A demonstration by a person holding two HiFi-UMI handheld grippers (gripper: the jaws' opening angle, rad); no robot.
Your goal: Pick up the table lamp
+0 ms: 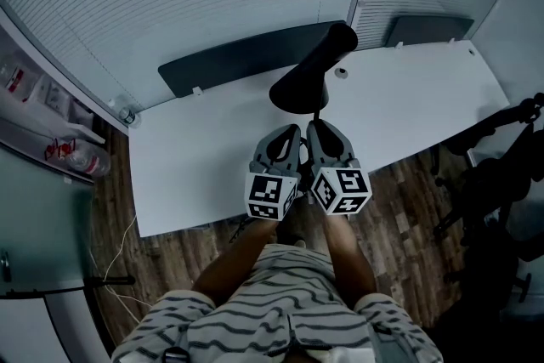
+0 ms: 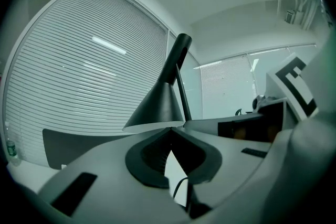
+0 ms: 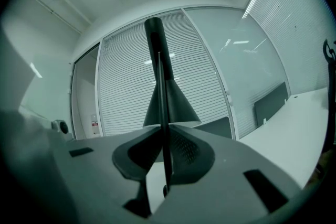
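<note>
Altogether: one table lamp (image 1: 310, 72), one left hand-held gripper (image 1: 289, 137), one right hand-held gripper (image 1: 322, 134).

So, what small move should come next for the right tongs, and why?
Probably lift the right tongs straight up, slowly: they look closed on the lamp stem, while the left tongs are shut on nothing.

The table lamp (image 1: 310, 81) is near the far edge of the desk (image 1: 195, 174). Just in front of the lamp, the left gripper (image 1: 293, 133) and right gripper (image 1: 317, 128) sit side by side, with the lamp's stem between the right one's jaws. A divider panel (image 1: 238, 59) runs behind the lamp, and a chair (image 1: 501, 140) stands far to its right.
</note>
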